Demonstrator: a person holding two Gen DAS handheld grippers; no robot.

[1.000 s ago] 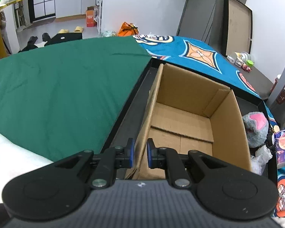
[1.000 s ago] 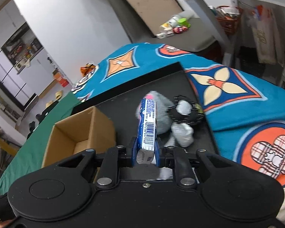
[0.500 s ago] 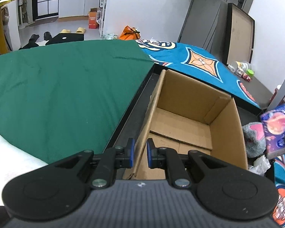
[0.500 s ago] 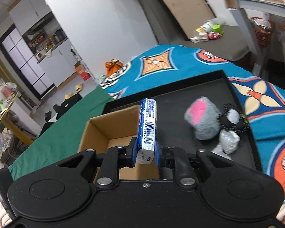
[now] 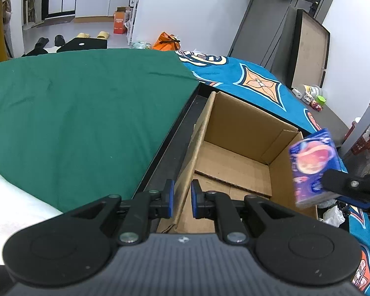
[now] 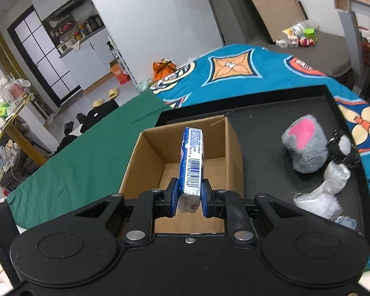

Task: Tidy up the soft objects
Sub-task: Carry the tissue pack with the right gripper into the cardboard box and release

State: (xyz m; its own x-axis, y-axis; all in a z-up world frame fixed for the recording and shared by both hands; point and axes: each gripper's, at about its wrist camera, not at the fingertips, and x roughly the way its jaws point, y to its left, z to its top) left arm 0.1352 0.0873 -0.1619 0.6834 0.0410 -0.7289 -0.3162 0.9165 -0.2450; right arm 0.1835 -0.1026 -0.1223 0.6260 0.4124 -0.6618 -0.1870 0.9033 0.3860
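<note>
Right gripper (image 6: 190, 196) pinches the lower end of a blue tissue pack (image 6: 192, 157), barcode side facing the camera, pack upright between the pads. Directly ahead of and below it sits an open cardboard box (image 6: 145, 153), interior bare, on a black tray (image 6: 259, 123). To the right of this gripper, on the tray: a grey-and-pink plush toy (image 6: 304, 148) and crumpled clear plastic (image 6: 318, 197). Left gripper (image 5: 181, 198) straddles the near-left box wall (image 5: 192, 153), jaws narrowly parted on either side of the cardboard; actual contact cannot be told.
</note>
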